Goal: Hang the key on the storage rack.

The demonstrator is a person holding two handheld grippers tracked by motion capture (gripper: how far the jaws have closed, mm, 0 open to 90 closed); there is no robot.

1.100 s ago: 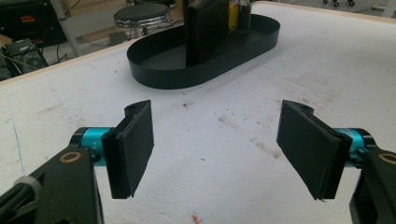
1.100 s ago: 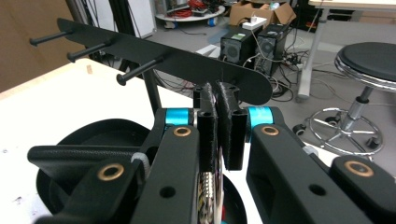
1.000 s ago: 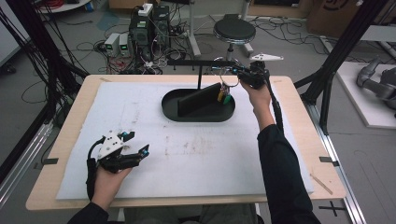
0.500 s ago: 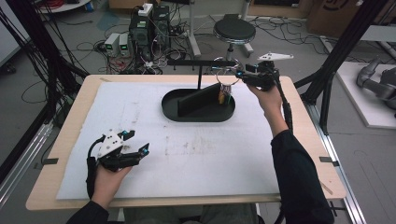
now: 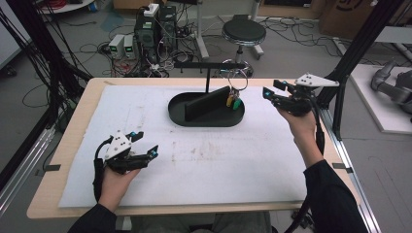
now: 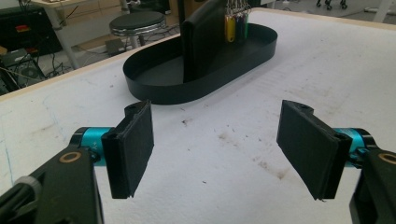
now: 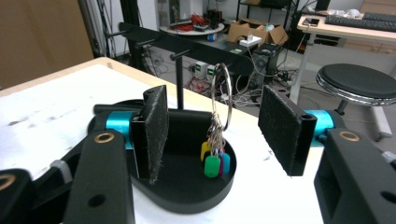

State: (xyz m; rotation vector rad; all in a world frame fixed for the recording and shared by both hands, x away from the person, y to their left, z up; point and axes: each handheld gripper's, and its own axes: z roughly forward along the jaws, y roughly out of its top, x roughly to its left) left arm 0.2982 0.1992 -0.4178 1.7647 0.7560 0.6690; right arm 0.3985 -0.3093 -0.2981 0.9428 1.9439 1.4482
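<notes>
Fingers [image 7: 154,133] on our right gripper [image 5: 278,97] are spread wide and empty, just right of the key ring [image 7: 220,100]. We see that ring hanging from the black rack [image 5: 209,65], its coloured tags [image 7: 214,161] dangling over the oval black tray [image 5: 204,119]. Over on the near left, our left gripper [image 5: 145,147] hangs wide apart too, gripping nothing, low over the white mat [image 5: 233,160], well apart from the tray.
</notes>
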